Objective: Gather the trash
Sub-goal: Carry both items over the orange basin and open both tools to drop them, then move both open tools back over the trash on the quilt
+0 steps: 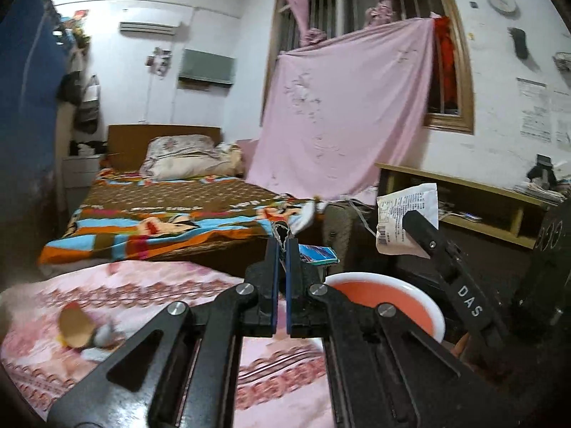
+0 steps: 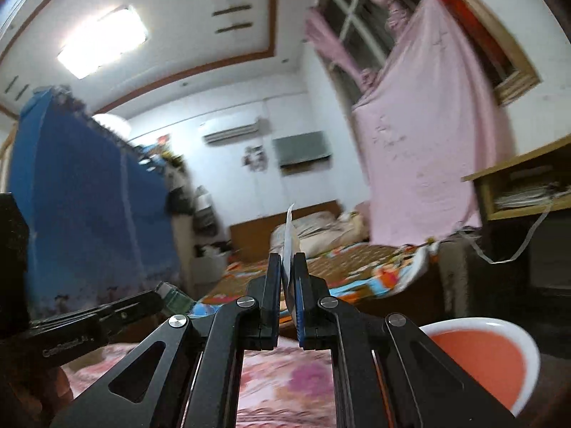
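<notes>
My left gripper is shut on a blue wrapper that sticks out to the right of its pads. My right gripper is shut on a white printed packet, seen edge-on and standing up between its pads. In the left wrist view that white packet shows flat at the tip of the right gripper, at the right. A white-rimmed bin with an orange liner sits low, just below and between both grippers. The left gripper also shows at the left of the right wrist view.
A blurred brown and grey scrap lies on the pink patterned bedcover at the lower left. Behind it stands a bed with a colourful blanket. A wooden shelf unit is at the right, a blue wardrobe at the left.
</notes>
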### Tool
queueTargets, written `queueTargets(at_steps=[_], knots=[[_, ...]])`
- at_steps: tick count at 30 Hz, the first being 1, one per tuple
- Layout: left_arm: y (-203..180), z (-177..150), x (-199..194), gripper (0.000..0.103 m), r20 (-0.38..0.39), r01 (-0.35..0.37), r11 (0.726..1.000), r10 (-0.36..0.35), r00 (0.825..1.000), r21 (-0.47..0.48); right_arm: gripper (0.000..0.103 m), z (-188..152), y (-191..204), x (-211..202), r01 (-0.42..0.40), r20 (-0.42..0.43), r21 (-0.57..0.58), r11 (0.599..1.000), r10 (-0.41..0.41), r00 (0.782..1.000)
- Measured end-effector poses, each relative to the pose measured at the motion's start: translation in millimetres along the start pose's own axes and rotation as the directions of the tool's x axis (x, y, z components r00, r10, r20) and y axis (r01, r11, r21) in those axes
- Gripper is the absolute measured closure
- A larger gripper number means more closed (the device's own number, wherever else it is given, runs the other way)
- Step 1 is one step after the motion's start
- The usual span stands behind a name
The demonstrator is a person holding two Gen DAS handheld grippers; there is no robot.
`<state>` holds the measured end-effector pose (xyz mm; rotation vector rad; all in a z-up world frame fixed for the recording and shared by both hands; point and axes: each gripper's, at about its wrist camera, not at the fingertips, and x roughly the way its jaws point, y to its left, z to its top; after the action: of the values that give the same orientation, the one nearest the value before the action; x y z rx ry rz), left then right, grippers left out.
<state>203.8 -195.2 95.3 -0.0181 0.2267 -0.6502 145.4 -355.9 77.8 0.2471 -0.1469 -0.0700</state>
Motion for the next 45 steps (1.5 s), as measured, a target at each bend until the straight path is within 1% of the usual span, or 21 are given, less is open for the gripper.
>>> queueTargets(at_steps=[4, 7, 9, 11, 13, 16, 18, 19, 22, 24, 27, 32, 33, 34, 37, 38, 41, 42, 43, 44, 45], knots=[[-16, -1, 18, 0.103, -0.035, 0.048, 0.999, -0.047, 0.998, 0.023, 0.098, 0, -20, 4, 0.093, -0.006, 0.015, 0.996, -0.093, 0.996], [-28, -2, 39, 0.103, -0.100, 0.059, 0.998, -0.056, 0.993, 0.031, 0.097, -2, -38, 11, 0.147, -0.045, 0.043, 0.988, -0.145, 0.988], [-31, -3, 48, 0.103, -0.133, 0.077, 0.997, -0.075, 0.988, 0.013, 0.097, -6, -46, 15, 0.170, -0.067, 0.067, 0.983, -0.165, 0.984], [-32, -2, 58, 0.103, -0.176, 0.103, 0.994, -0.106, 0.979, -0.026, 0.097, -9, -52, 18, 0.194, -0.094, 0.084, 0.977, -0.186, 0.978], [-33, -1, 67, 0.103, -0.197, 0.117, 0.991, -0.127, 0.972, -0.065, 0.097, -12, -60, 21, 0.214, -0.121, 0.100, 0.972, -0.202, 0.972], [-36, -2, 80, 0.103, -0.240, 0.128, 0.985, -0.153, 0.959, -0.116, 0.096, -16, -64, 19, 0.235, -0.152, 0.125, 0.964, -0.216, 0.965], [-40, -5, 86, 0.103, -0.266, 0.126, 0.985, -0.155, 0.952, -0.121, 0.096, -18, -68, 20, 0.240, -0.169, 0.141, 0.960, -0.216, 0.962], [-42, -5, 88, 0.102, -0.272, 0.123, 0.985, -0.152, 0.950, -0.120, 0.095, -19, -69, 20, 0.244, -0.177, 0.150, 0.958, -0.217, 0.960], [-43, -9, 87, 0.091, -0.279, 0.119, 0.985, -0.150, 0.949, -0.123, 0.092, -20, -70, 17, 0.253, -0.188, 0.166, 0.953, -0.221, 0.957], [-40, -10, 86, 0.088, -0.276, 0.114, 0.985, -0.146, 0.950, -0.130, 0.089, -20, -69, 16, 0.256, -0.186, 0.169, 0.952, -0.224, 0.957], [-33, -9, 82, 0.084, -0.268, 0.094, 0.986, -0.129, 0.955, -0.140, 0.075, -19, -67, 15, 0.250, -0.177, 0.171, 0.953, -0.220, 0.959], [-18, -8, 70, 0.077, -0.234, 0.050, 0.987, -0.085, 0.969, -0.156, 0.069, -17, -60, 15, 0.231, -0.167, 0.150, 0.961, -0.206, 0.964], [-15, -8, 66, 0.075, -0.223, 0.037, 0.987, -0.072, 0.972, -0.154, 0.066, -16, -58, 15, 0.223, -0.162, 0.143, 0.964, -0.200, 0.966], [-12, -8, 62, 0.073, -0.210, 0.023, 0.988, -0.055, 0.976, -0.150, 0.062, -16, -55, 15, 0.217, -0.157, 0.137, 0.967, -0.195, 0.968], [-1, -8, 46, 0.066, -0.165, -0.034, 0.990, 0.010, 0.986, -0.138, 0.057, -13, -46, 14, 0.191, -0.135, 0.112, 0.975, -0.176, 0.975], [3, -8, 42, 0.064, -0.154, -0.051, 0.989, 0.030, 0.988, -0.136, 0.057, -12, -42, 14, 0.182, -0.129, 0.104, 0.978, -0.168, 0.977], [17, -8, 23, 0.054, -0.111, -0.116, 0.984, 0.101, 0.989, -0.136, 0.055, -9, -31, 15, 0.150, -0.115, 0.077, 0.986, -0.140, 0.983], [22, -8, 17, 0.049, -0.098, -0.135, 0.981, 0.122, 0.988, -0.138, 0.054, -9, -24, 15, 0.135, -0.109, 0.063, 0.989, -0.127, 0.986], [29, -8, 8, 0.044, -0.077, -0.166, 0.975, 0.156, 0.985, -0.146, 0.051, -8, -19, 15, 0.122, -0.103, 0.054, 0.991, -0.116, 0.988], [34, -8, 3, 0.041, -0.066, -0.184, 0.971, 0.176, 0.982, -0.151, 0.049, -8, -15, 15, 0.110, -0.097, 0.047, 0.993, -0.105, 0.990], [39, -9, -2, 0.037, -0.053, -0.204, 0.966, 0.198, 0.979, -0.157, 0.040, -8, -9, 15, 0.092, -0.091, 0.039, 0.995, -0.089, 0.992]])
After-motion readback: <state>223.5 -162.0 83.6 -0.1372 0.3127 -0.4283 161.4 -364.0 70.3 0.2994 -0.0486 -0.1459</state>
